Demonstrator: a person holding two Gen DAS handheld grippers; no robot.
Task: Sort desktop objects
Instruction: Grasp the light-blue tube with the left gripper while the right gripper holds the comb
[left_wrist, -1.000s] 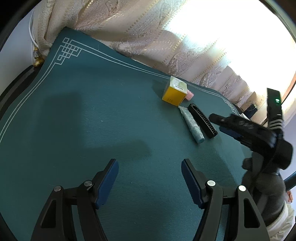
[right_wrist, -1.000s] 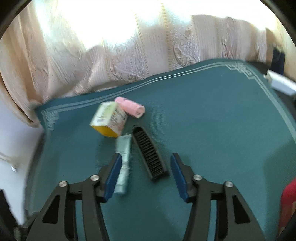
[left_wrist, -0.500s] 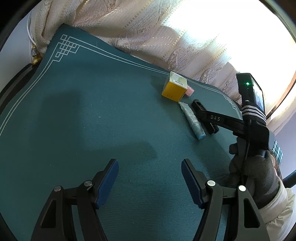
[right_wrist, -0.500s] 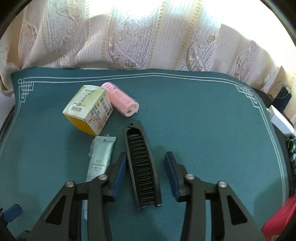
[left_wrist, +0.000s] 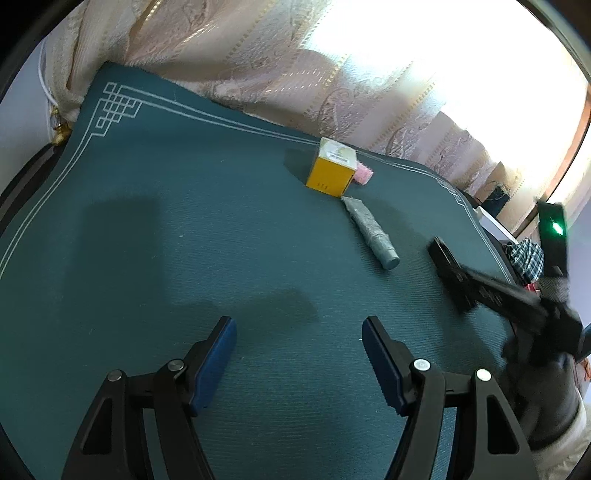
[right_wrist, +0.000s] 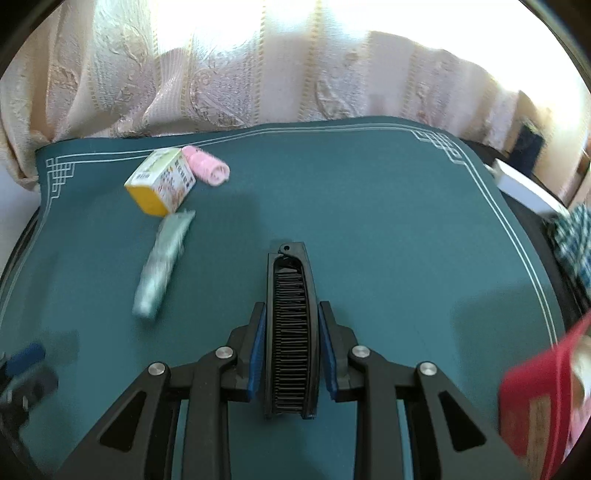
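Observation:
A black comb (right_wrist: 291, 280) lies lengthwise between the blue pads of my right gripper (right_wrist: 291, 314). Its jaws are closing and the pads press on the comb's sides. In the left wrist view the same comb (left_wrist: 448, 266) sticks out of the right gripper (left_wrist: 467, 291), to the right of a pale green tube (left_wrist: 373, 229). A yellow box (right_wrist: 160, 182) and a pink hair roller (right_wrist: 207, 170) sit near the far edge of the teal mat (right_wrist: 369, 192), with the tube (right_wrist: 162, 258) just in front of them. My left gripper (left_wrist: 299, 332) hangs open over bare mat, holding nothing.
Patterned curtains (right_wrist: 258, 74) hang behind the mat. A red box (right_wrist: 546, 391) shows at the near right, with checked cloth (right_wrist: 576, 236) and a white item (right_wrist: 524, 188) past the mat's right edge. A gloved hand (left_wrist: 543, 398) holds the right gripper.
The right gripper closed its jaws around the black comb and carried it to the right, away from the tube. The left gripper stayed open and in place.

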